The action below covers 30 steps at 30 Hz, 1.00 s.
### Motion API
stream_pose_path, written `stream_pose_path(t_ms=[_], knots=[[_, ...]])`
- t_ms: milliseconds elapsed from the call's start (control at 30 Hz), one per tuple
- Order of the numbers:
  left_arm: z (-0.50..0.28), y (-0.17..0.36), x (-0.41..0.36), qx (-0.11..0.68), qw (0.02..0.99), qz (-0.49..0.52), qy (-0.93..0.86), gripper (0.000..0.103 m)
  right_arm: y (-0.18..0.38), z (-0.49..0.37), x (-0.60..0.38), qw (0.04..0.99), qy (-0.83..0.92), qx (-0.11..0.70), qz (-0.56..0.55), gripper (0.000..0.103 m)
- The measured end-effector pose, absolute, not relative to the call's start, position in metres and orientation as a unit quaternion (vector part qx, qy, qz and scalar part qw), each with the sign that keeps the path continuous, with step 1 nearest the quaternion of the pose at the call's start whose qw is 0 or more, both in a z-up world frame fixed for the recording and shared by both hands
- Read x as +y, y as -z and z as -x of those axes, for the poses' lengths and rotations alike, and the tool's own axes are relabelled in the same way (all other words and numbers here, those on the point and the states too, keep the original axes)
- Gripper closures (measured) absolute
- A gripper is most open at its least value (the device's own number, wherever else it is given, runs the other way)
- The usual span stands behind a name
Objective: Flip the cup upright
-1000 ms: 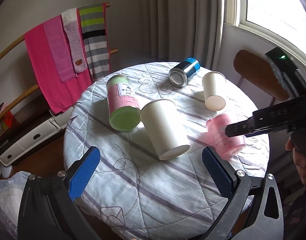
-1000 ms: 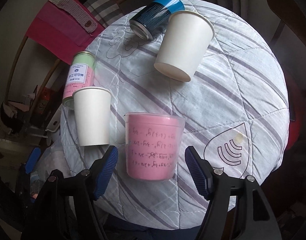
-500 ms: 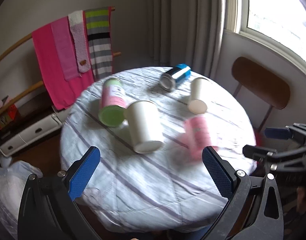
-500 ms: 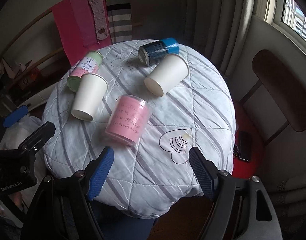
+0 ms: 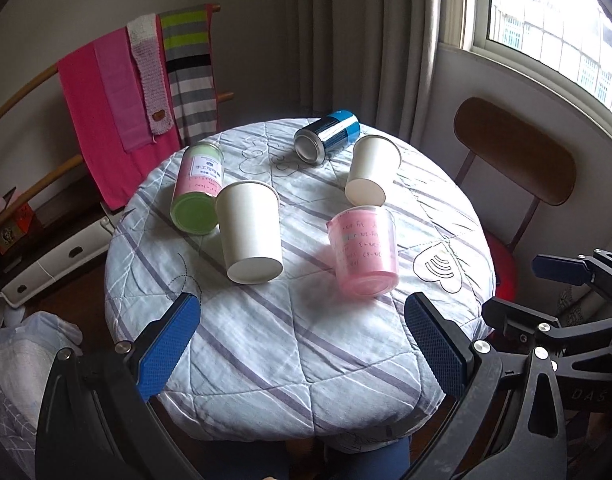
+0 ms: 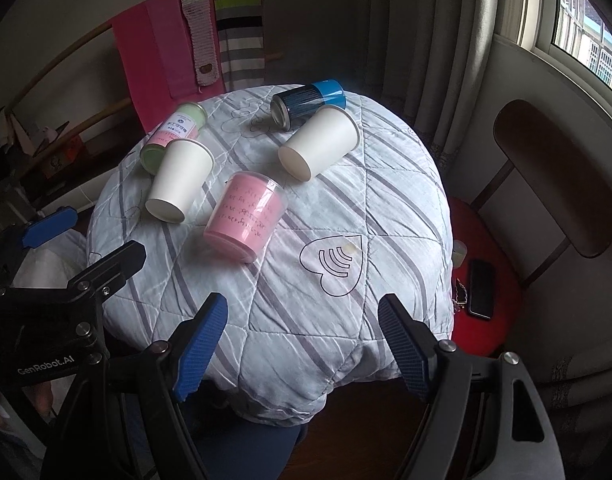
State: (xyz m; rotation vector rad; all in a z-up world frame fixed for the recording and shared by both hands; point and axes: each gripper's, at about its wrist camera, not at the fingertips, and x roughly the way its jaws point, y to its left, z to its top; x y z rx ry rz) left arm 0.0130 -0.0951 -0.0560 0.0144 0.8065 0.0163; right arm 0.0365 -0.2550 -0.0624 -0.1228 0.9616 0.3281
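Observation:
A pink translucent cup [image 5: 364, 252] [image 6: 246, 214] lies on its side near the middle of the round quilted table [image 5: 290, 344] [image 6: 346, 300]. Two white paper cups lie on their sides: one left of it [image 5: 250, 232] [image 6: 180, 180], one farther back [image 5: 372, 170] [image 6: 320, 146]. My left gripper [image 5: 302, 344] is open and empty, held back over the table's near edge. My right gripper [image 6: 302, 344] is open and empty, also back from the table, well short of the pink cup.
A green and pink can [image 5: 198, 188] [image 6: 174, 134] and a blue can [image 5: 326, 136] [image 6: 308, 102] lie at the back. A wooden chair [image 5: 514, 152] with a red seat [image 6: 482, 256] holding a phone [image 6: 480, 290] stands right. Scarves hang on a rack [image 5: 134, 96].
Both grippers have pulled back and up from the table. The right gripper, which was straddling the pink cup, has left it lying on its side. The cups have not moved.

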Motion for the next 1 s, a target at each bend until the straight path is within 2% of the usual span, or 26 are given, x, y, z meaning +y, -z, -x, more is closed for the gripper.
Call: stream_pose_path(t_ms=[300, 733, 1000], knots=[[-0.017, 0.059, -0.108, 0.396, 0.918, -0.014, -0.016, 0.0, 0.058, -0.033, -0.26, 0.88, -0.166, 0.44, 0.068, 0.024], [-0.051, 0.072, -0.126, 0.403, 0.915, -0.007, -0.023, 0.0, 0.057, -0.016, -0.269, 0.92, -0.135, 0.356, 0.099, 0.024], [-0.085, 0.081, -0.137, 0.432, 0.902, -0.009, -0.014, 0.0, 0.064, -0.026, -0.282, 0.922, -0.128, 0.355, 0.085, 0.024]])
